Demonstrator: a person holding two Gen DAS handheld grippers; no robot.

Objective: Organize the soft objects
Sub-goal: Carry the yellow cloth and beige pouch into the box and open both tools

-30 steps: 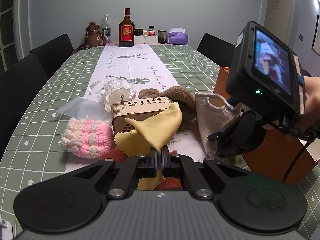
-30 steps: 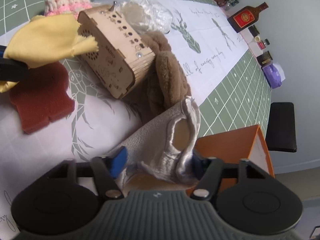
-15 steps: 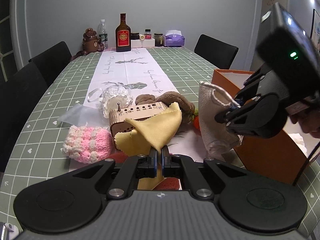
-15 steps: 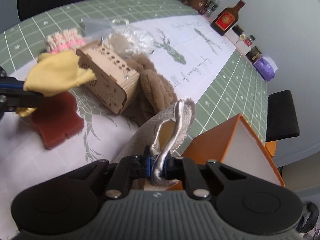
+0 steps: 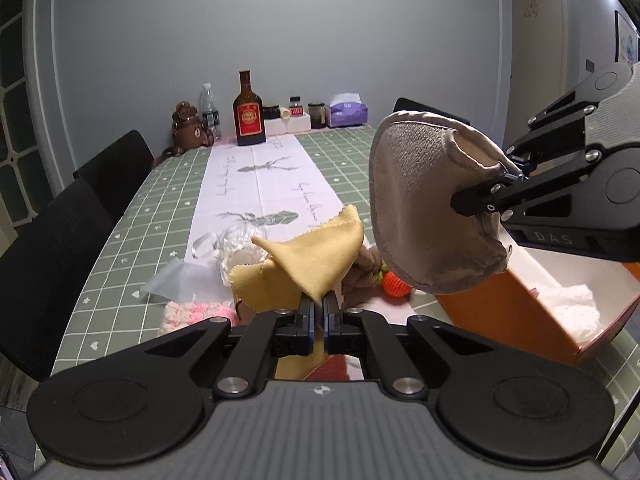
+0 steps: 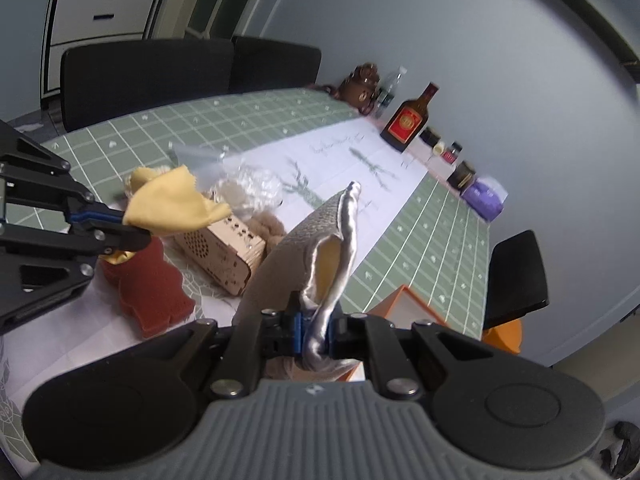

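Observation:
My left gripper (image 5: 316, 316) is shut on a yellow cloth (image 5: 312, 256) and holds it above the table; it also shows in the right wrist view (image 6: 172, 204). My right gripper (image 6: 316, 332) is shut on the rim of a grey cloth pouch (image 6: 304, 252) and holds it in the air. In the left wrist view the pouch (image 5: 424, 208) hangs above the left edge of an open orange box (image 5: 520, 312). On the table lie a pink knitted piece (image 5: 192, 312), a brown plush (image 6: 268, 224), a red-brown sponge (image 6: 152, 292) and an orange toy (image 5: 394, 282).
A wooden perforated box (image 6: 224, 248) and a clear plastic wrap (image 6: 248, 184) sit among the soft things on the white runner (image 5: 260, 176). A bottle (image 5: 249, 112), jars and a tissue pack (image 5: 347, 110) stand at the far end. Black chairs (image 5: 112, 168) line the table.
My right gripper closed on the pouch and lifted it up toward the orange box. My left gripper rose with the yellow cloth.

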